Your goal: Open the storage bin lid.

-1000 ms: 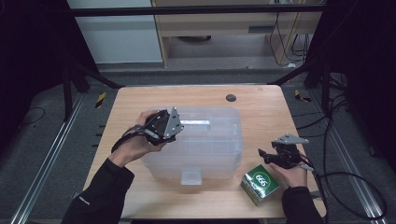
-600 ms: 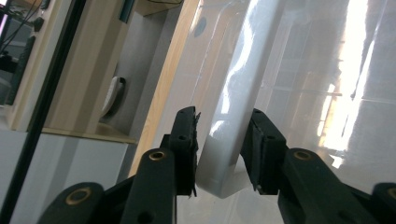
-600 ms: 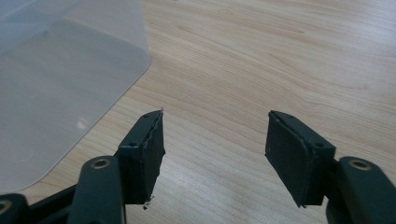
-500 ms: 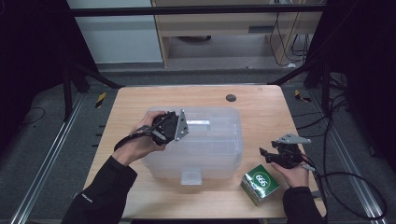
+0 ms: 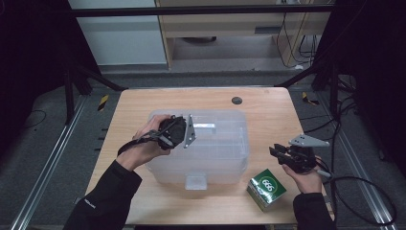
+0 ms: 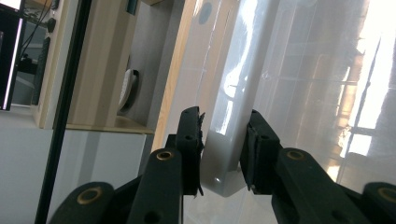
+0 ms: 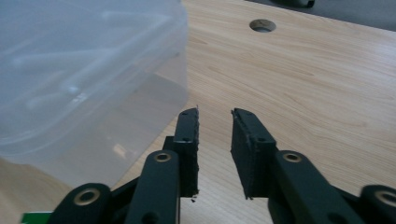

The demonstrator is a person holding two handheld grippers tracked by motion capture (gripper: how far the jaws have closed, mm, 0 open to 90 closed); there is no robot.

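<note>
A clear plastic storage box (image 5: 215, 148) with its lid on stands in the middle of the wooden table (image 5: 143, 105). My left gripper (image 5: 184, 134) is at the box's left end. In the left gripper view its jaws have just been closing, and the left gripper (image 6: 224, 126) is shut on a white lid latch (image 6: 224, 158). A green carton (image 5: 266, 188) lies at the front right. My right gripper (image 5: 275, 152) hovers just behind it, pointing left toward the box. Its jaws have just been closing; the right gripper (image 7: 215, 114) keeps a narrow gap with nothing in it.
A round cable hole (image 5: 236, 100) sits near the table's far edge, also seen as the hole (image 7: 262, 24) ahead of the right jaws. The box wall (image 7: 84, 70) is close on their left. Bare wood lies right of the box. Black frame legs flank the table.
The left gripper shifted right onto the box's left end and narrowed onto the latch. The right gripper lifted a little and its jaws drew much closer together.
</note>
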